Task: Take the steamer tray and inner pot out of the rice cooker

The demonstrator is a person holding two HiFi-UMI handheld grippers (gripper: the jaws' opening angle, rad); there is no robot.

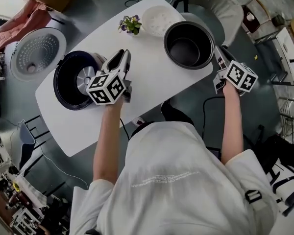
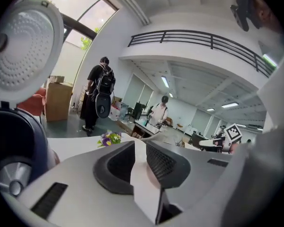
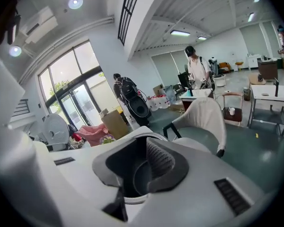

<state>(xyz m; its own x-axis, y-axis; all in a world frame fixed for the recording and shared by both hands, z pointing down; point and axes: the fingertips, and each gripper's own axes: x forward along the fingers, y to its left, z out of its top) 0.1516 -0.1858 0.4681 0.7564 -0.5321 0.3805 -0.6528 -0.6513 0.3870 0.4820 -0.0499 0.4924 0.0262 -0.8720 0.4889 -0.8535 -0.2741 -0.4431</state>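
Steamer tray (image 1: 158, 19): white and out of the cooker. It lies at the far edge of the table (image 1: 152, 82), just beside the flowers (image 1: 130, 24).
Inner pot (image 1: 188, 48): dark, empty and upright on the right end of the table. It is near the tray and well apart from the cooker.
Cooker (image 1: 61, 89): at the left end of the table. Its lid (image 1: 36, 53) is swung open, and the cavity is bare down to the metal heating plate (image 1: 85, 80).
Left gripper (image 1: 122, 55): above the table, just right of the cooker. The jaws are a little apart, with only white tabletop between them.
Right gripper (image 1: 218, 52): at the pot's right rim, so close that contact cannot be ruled out. The jaws are apart and pinch nothing.
Done: both parts appear to be out of the cooker and set down on the table.
Left to do: apparently nothing except drawing the grippers clear, judging by how things lie.
Head view only: shows the whole layout, with cooker, tray, pot, both grippers and the person's arms. It alone looks down into the empty cavity.
Left gripper view only: shows the gap between its pads (image 2: 163, 162) from close up, and the lid's dimpled underside rising at the left. Beyond the table, people (image 2: 100, 96) stand across the room.
Right gripper view only: shows the pot's dark inside and pale rim through the gap between the jaws. The rim runs across the gap and is not caught. A white chair (image 3: 206, 117) stands past the table.
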